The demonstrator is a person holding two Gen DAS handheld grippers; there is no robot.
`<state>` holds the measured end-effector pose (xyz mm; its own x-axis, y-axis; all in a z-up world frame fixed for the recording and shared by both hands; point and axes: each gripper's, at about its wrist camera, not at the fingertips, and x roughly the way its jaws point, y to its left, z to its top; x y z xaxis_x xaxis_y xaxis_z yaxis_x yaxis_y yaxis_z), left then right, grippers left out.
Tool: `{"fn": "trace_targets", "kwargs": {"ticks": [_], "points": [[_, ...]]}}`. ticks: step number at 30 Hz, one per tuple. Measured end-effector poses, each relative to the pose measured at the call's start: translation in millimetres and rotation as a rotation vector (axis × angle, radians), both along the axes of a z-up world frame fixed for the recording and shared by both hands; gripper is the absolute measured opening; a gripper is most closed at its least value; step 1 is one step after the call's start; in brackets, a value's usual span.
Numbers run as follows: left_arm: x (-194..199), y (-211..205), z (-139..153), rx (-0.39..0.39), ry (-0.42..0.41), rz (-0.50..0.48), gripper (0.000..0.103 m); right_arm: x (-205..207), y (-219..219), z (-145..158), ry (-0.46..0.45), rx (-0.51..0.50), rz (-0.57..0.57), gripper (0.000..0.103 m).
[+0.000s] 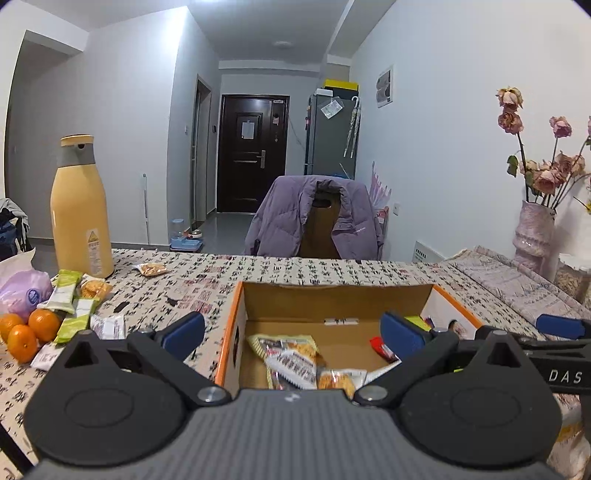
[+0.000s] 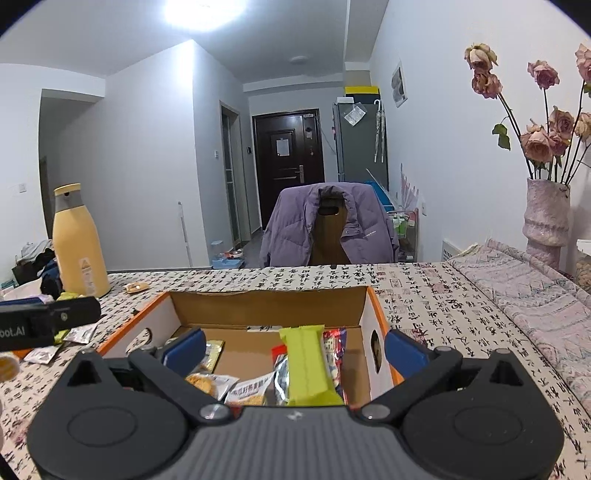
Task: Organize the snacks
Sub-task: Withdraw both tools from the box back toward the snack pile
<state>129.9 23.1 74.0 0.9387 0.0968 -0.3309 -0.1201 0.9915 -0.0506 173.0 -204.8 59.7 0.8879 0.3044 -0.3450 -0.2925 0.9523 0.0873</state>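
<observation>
Right wrist view — both grippers' jaws wide, empty, above orange-rimmed box (image 2: 376,314) — bare tablecloth (image 2: 443,295) rightward.

The box (image 2: 369,314) is open on top. Snack packets (image 2: 306,365) crowd its near floor; the far floor (image 2: 243,354) lies bare.

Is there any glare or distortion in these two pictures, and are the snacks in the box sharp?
Right wrist view: ceiling light blown out white; walls bow from the fisheye. Left wrist view: milder glare at the top, dark corner at the edge. Snack packets in the cardboard box look fairly sharp in both.
</observation>
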Motion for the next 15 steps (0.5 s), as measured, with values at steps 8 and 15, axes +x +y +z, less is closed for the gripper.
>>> {"fn": "trace_targets", "kwargs": {"ticks": [8,15], "points": [[-30,5,-18,-0.008,0.041,-0.003,0.103,-30,-6,-13,0.027,-0.011,-0.007,0.103],[-50,11,-37,-0.014,0.071,0.004,0.103,-47,-15,-30,0.063,-0.026,-0.005,0.103]]}}
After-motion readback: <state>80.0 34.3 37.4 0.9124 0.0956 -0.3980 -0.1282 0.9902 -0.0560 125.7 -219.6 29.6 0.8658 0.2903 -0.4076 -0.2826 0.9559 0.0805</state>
